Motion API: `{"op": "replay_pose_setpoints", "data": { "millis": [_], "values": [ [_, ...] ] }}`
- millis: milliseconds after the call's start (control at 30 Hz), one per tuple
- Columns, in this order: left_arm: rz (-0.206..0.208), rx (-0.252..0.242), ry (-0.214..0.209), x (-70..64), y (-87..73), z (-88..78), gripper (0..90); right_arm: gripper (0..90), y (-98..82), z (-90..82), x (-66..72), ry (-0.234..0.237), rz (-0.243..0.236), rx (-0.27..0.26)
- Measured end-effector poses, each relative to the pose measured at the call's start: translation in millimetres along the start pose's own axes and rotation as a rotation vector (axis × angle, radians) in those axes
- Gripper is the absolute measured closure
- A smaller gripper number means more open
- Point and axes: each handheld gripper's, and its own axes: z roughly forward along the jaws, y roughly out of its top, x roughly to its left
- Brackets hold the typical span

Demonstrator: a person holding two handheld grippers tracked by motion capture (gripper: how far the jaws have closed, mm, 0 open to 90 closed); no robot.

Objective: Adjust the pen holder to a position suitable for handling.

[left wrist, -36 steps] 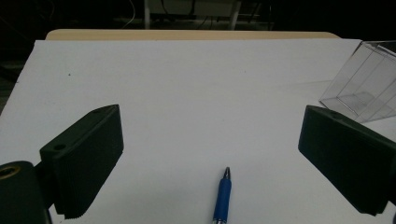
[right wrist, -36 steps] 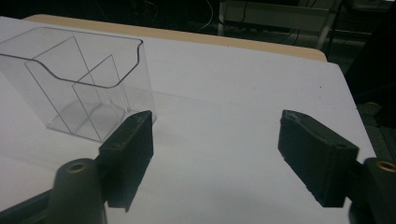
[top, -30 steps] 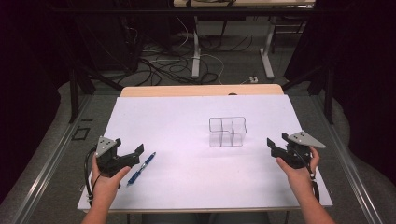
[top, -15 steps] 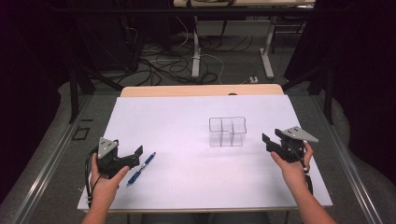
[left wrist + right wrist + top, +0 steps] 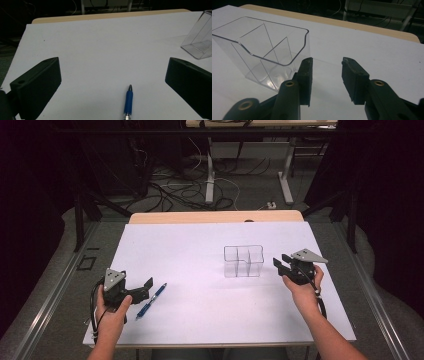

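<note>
A blue pen [image 5: 151,300] lies on the white table top [image 5: 200,245] at the front left. My left gripper [image 5: 145,288] rests beside it, open. In the left gripper view the pen [image 5: 128,102] lies loose between the wide jaws of that gripper [image 5: 113,61], which have just been opening. A clear plastic organizer [image 5: 243,261] with dividers stands upright right of centre. My right gripper [image 5: 280,263] is just to its right, apart from it. In the right gripper view the organizer [image 5: 262,52] sits left of the gripper [image 5: 327,62]. Its jaws have just been closing with nothing between them.
The wooden table edge [image 5: 215,216] runs along the back. Behind it are cables [image 5: 200,190] on the floor and desk legs [image 5: 286,175]. The organizer's corner [image 5: 200,37] shows at the right of the left gripper view.
My right gripper has moved left toward the clear organizer, and its jaws have narrowed. The left hand and the pen stay where they were.
</note>
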Motion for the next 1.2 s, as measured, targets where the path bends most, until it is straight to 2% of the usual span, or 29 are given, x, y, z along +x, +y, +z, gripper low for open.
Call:
{"op": "replay_pose_setpoints", "data": {
  "millis": [133,167,200,233,400,567,667,800,1100,1200],
  "values": [
    [0.026,0.007,-0.005,0.1,-0.9,-0.2,0.2,70.4,2.9,10.2,2.1,0.014,-0.002,0.022],
    [0.031,0.008,-0.006,0.0,-1.1,-0.2,0.2,77.2,4.0,15.6,1.9,0.028,-0.007,0.034],
    [0.034,0.008,-0.007,0.0,-1.2,-0.2,0.2,77.2,4.0,15.6,1.9,0.028,-0.007,0.034],
    [0.033,0.008,-0.009,0.0,-1.6,0.1,0.2,82.1,4.5,20.4,1.2,0.032,0.001,0.048],
    [0.028,0.01,-0.008,0.5,-2.1,0.3,0.2,89.3,3.5,30.5,-3.4,0.017,0.03,0.062],
    [0.025,0.012,-0.007,1.8,-2.4,0.1,0.2,90.0,1.6,38.9,-5.9,0.027,0.046,0.07],
    [0.025,0.013,-0.009,1.9,-2.8,0.5,0.2,90.0,1.5,43.0,-6.1,0.029,0.034,0.07],
    [0.026,0.016,-0.011,1.8,-3.1,1.1,0.2,90.0,2.0,47.2,-6.7,0.04,0.044,0.071],
    [0.017,0.018,-0.008,3.0,-3.8,1.7,0.2,90.0,3.9,55.0,-0.2,0.056,0.035,0.073],
    [0.012,0.02,-0.007,4.0,-3.9,1.7,0.2,90.0,2.8,58.1,5.6,0.07,0.023,0.079]
  ]
}}
